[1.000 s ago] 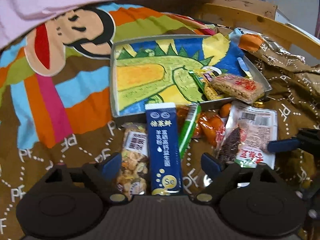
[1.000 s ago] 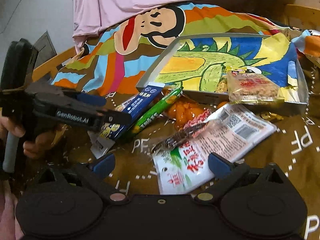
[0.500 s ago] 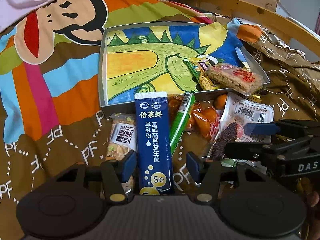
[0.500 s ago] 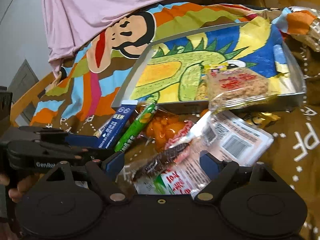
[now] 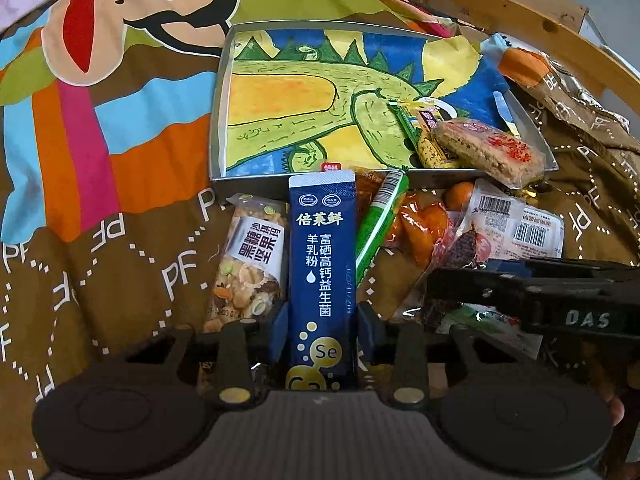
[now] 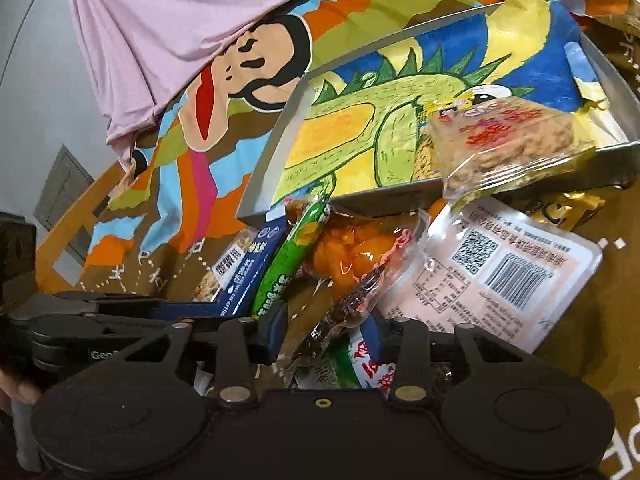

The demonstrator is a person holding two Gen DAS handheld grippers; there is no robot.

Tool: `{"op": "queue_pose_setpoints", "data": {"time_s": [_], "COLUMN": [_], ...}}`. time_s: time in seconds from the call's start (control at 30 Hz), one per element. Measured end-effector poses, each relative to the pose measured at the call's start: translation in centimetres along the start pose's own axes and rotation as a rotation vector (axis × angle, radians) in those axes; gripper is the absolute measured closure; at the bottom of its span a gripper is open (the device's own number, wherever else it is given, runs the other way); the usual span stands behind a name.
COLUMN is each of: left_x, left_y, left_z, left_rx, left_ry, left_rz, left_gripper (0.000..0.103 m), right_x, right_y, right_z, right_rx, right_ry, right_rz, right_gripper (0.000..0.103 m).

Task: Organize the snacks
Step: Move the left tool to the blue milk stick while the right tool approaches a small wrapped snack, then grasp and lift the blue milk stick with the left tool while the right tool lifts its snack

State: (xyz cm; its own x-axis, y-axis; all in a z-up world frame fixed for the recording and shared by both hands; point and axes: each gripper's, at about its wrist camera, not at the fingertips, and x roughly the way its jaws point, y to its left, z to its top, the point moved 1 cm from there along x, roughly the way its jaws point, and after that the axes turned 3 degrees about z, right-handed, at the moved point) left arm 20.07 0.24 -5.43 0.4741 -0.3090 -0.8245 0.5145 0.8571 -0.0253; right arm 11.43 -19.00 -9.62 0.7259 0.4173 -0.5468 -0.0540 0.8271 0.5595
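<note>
A blue milk-powder sachet (image 5: 322, 256) lies on the bedspread in front of the dinosaur-lined tray (image 5: 216, 120). My left gripper (image 5: 322, 332) is closing, and its blue pads (image 5: 280, 332) touch the sachet's two long edges. A nut bar (image 5: 250, 264) lies left of the sachet and a green stick (image 5: 378, 224) right of it. In the right wrist view my right gripper (image 6: 326, 334) is closing around a dark snack in clear wrap (image 6: 352, 300). Brown cloth still shows beside its left pad (image 6: 274, 332). That snack rests on a pink-white packet (image 6: 500, 272).
An orange snack pack (image 6: 352, 252) sits between the green stick (image 6: 292, 256) and the pink-white packet. A crisp cake (image 5: 488, 150) leans over the tray's near right corner. A pink cloth (image 6: 180, 20) hangs behind; a wooden bed rail (image 5: 520, 4) runs along the right.
Both pairs of jaws have narrowed a lot. The left pads came in against the blue sachet. The right gripper moved closer to the dark snack and rolled.
</note>
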Motion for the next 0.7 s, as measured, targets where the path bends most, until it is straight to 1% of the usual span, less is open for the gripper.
{"op": "queue_pose_setpoints", "data": {"time_s": [0.03,0.07,0.2,0.3,0.6,0.67,0.7], "left_x": [0.0,0.0,-0.4,-1.0,-3.3,-3.7,-4.0], "left_y": [0.0,-0.1,0.0,0.0,-0.1,0.0,0.1], "left_z": [0.0,0.1,0.2,0.3,0.3,0.4,0.4], "left_rx": [0.0,-0.004,-0.047,-0.081,-0.138,-0.157,-0.166], "left_ry": [-0.001,-0.002,0.0,0.003,-0.057,-0.072,-0.084], "left_rz": [0.001,0.002,-0.001,-0.004,-0.003,-0.008,-0.01], "left_gripper": [0.063,0.064,0.067,0.068,0.068,0.068,0.068], "right_x": [0.1,0.1,-0.3,-1.0,-3.7,-4.2,-4.4], "right_y": [0.3,0.5,0.7,1.2,3.1,3.4,3.5], "right_z": [-0.1,-0.1,-0.3,-0.2,-0.3,-0.2,-0.1], "right_rx": [-0.018,-0.027,-0.032,-0.044,-0.15,-0.167,-0.176], "right_ry": [0.001,0.004,-0.01,-0.038,-0.108,-0.132,-0.144], "right_rz": [-0.014,-0.023,-0.035,-0.041,-0.06,-0.062,-0.064], "right_gripper": [0.072,0.075,0.078,0.081,0.084,0.086,0.089]}}
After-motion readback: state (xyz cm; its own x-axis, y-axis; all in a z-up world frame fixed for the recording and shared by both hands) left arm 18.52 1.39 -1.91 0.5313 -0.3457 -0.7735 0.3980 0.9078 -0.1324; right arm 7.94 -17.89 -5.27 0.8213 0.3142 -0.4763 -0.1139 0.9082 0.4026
